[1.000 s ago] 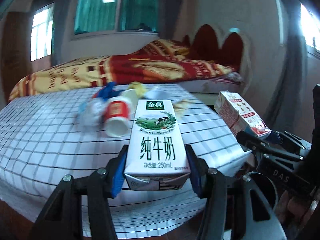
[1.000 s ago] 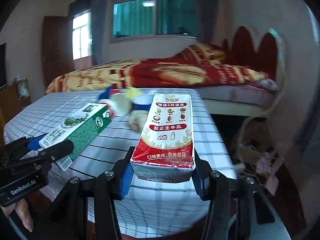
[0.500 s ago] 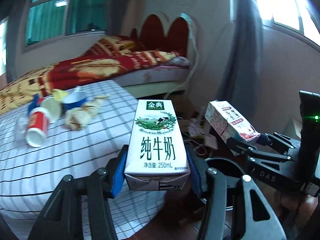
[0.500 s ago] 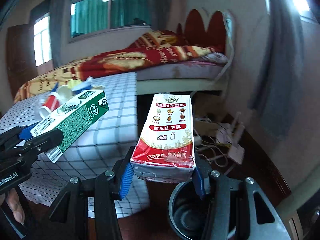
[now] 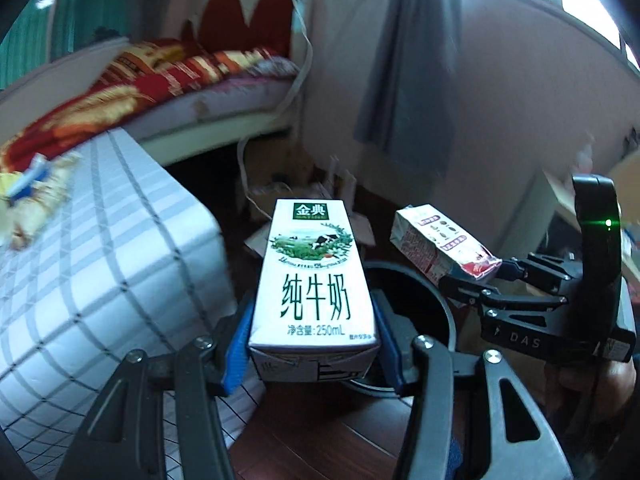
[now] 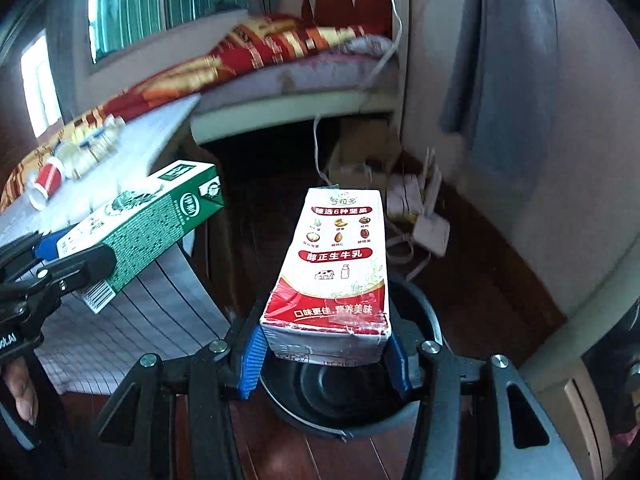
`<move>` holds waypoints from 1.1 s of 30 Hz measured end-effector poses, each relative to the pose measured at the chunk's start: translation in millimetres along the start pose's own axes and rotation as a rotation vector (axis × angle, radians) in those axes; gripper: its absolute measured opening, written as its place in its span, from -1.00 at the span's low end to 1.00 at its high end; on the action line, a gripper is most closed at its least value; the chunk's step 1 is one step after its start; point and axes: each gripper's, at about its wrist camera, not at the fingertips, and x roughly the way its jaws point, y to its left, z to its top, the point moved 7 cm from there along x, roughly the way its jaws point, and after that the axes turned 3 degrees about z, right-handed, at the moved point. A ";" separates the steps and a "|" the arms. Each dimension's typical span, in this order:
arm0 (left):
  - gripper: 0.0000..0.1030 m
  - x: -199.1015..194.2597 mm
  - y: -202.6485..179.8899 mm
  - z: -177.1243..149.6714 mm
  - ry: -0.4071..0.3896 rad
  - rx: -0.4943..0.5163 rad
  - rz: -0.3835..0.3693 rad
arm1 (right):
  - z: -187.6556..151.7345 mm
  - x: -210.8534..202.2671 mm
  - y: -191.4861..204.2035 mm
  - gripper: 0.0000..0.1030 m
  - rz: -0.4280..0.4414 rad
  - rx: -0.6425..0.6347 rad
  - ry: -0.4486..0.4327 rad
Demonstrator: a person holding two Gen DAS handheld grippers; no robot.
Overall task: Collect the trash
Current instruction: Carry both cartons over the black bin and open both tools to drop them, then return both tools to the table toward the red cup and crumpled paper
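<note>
Jaws on my left gripper (image 5: pixel 314 354) are clenched on the green-and-white milk carton (image 5: pixel 314 280), blue pads pressed against its two sides near the base, the carton pointing away from the camera toward 12 o'clock. Jaws on my right gripper (image 6: pixel 324 356) are likewise clamped on the red-and-white milk carton (image 6: pixel 340 268), gripping it at its lower end.

From the left wrist view I see the red-and-white carton at 3 o'clock, tilted, held out over the dark round trash bin (image 5: pixel 436 300) that stands on the wooden floor (image 5: pixel 320 440). My green carton's base sits in front of the bin's near rim. In the right wrist view the bin's open mouth lies directly beneath the red carton at 6 o'clock, and the green carton shows at 9 o'clock, slanted, above the edge of the counter (image 6: pixel 100 332) with its checked cloth.

Farther back on the counter, at 10 o'clock, I make out a red-and-white cup (image 6: pixel 46 180) lying on its side and some blurred wrappers (image 6: pixel 90 146). A bed (image 6: pixel 280 52) with a red and gold blanket fills the far side at 12 o'clock.
</note>
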 end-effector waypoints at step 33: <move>0.99 30.3 0.1 -6.3 0.101 -0.040 0.100 | -23.7 34.8 -66.4 1.00 -0.128 0.072 0.076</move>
